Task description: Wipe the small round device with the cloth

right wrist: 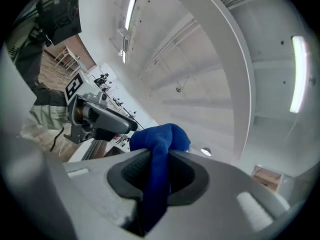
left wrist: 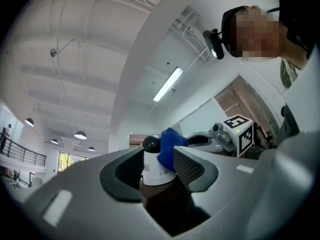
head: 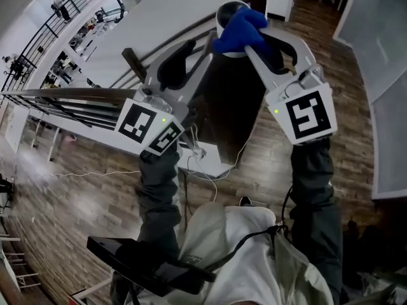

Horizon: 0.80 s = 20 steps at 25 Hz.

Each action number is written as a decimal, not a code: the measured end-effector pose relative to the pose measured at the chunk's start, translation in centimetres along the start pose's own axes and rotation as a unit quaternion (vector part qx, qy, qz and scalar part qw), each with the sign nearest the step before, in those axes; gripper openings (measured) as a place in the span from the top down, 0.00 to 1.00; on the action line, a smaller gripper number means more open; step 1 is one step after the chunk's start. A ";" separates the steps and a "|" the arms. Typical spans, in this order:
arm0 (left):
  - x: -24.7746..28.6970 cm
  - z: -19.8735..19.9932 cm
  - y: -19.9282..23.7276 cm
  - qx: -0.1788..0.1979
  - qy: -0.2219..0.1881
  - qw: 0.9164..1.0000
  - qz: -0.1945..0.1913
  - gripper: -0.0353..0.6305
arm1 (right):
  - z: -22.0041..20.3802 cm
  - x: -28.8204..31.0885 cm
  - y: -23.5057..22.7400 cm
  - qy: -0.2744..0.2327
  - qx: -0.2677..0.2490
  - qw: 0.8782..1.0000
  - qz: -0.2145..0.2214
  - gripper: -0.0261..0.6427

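Both grippers are raised in front of me. The small round device (head: 227, 14), white with a dark top, sits between the jaws of my left gripper (head: 215, 42), which is shut on it. In the left gripper view the device (left wrist: 152, 166) stands upright between the pads of the left gripper (left wrist: 162, 173). A blue cloth (head: 245, 29) is pinched in my right gripper (head: 264, 42) and presses on the device's right side. The cloth (right wrist: 159, 146) bunches above the shut jaws of the right gripper (right wrist: 157, 179). The cloth (left wrist: 170, 148) covers part of the device.
Below the grippers stands a dark table (head: 232, 107) with white cables hanging at its near edge (head: 200, 161). A railing (head: 57, 100) runs at the left over a lower floor. Wooden flooring (head: 267, 164) lies around the table. A black box (head: 146, 265) hangs near my waist.
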<state>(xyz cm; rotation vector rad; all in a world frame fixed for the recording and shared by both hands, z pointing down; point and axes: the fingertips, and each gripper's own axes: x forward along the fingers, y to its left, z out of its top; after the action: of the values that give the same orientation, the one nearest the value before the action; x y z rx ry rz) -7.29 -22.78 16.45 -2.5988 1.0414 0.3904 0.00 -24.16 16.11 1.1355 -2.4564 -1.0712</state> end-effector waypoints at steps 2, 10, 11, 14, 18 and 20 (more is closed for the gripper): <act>0.1 0.3 -1.1 0.003 -0.005 1.000 -0.026 0.62 | -0.6 -0.3 1.5 0.004 0.006 1.000 0.023 0.85; 2.1 0.2 -2.1 0.057 -0.002 0.997 -0.047 0.88 | 2.3 -1.0 1.8 -0.023 -0.036 0.999 0.016 0.85; 2.4 0.9 -1.6 0.061 -0.006 0.997 -0.037 0.90 | 2.7 -0.6 1.3 -0.015 -0.056 0.998 0.004 0.85; 3.9 1.4 0.0 0.074 0.013 0.997 -0.011 0.90 | 3.0 1.0 -0.4 0.027 -0.106 0.994 -0.025 0.85; 5.0 -0.5 0.9 0.063 0.050 0.997 -0.001 0.90 | 1.6 2.2 -0.1 0.059 -0.101 0.993 -0.027 0.85; 4.6 -1.3 0.8 0.046 0.058 0.997 -0.009 0.90 | 1.0 2.0 0.6 0.063 -0.085 0.994 -0.028 0.85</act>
<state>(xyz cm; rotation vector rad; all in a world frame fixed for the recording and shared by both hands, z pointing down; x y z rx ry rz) -4.48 -26.63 15.84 -2.5726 1.0452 0.1851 -2.14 -24.87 15.62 1.1868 -2.2031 -1.1628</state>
